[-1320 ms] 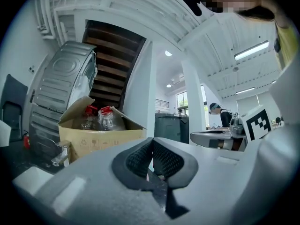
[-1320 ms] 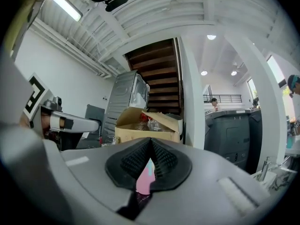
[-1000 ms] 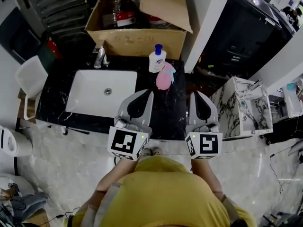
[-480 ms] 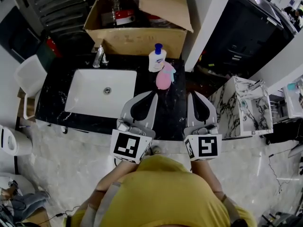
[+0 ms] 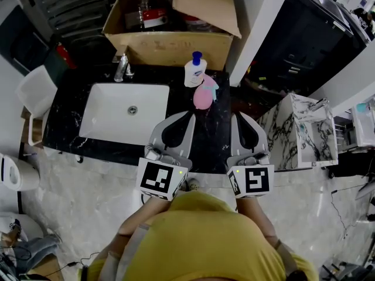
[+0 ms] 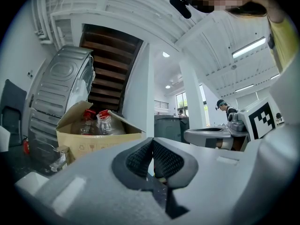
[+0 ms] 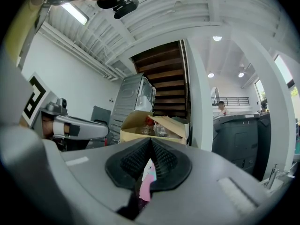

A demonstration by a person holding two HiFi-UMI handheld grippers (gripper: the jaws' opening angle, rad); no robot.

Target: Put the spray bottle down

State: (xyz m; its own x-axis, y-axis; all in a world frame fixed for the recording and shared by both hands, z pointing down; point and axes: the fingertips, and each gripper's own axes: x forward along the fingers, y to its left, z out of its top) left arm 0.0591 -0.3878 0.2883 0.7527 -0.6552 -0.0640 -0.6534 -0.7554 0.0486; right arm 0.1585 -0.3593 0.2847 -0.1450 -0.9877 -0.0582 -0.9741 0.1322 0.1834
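The pink spray bottle point(image 5: 203, 96) stands by itself on the black countertop point(image 5: 214, 139), to the right of the white sink point(image 5: 105, 119). A white pump bottle with a blue cap point(image 5: 194, 70) is just behind it. My left gripper point(image 5: 189, 113) hovers shut and empty over the counter's front, its tip a short way in front of the spray bottle. My right gripper point(image 5: 239, 116) is shut and empty at the counter's right end. In the left gripper view the pads point(image 6: 152, 142) meet. In the right gripper view the shut jaws point(image 7: 150, 142) show a sliver of the pink bottle point(image 7: 146, 184) beyond them.
An open cardboard box point(image 5: 170, 47) with bottles fills the space behind the counter, beside the faucet point(image 5: 122, 69). A white chair point(image 5: 35, 95) stands at the left, a marble-patterned stand point(image 5: 299, 134) at the right, and a dark cabinet point(image 5: 299, 34) behind it.
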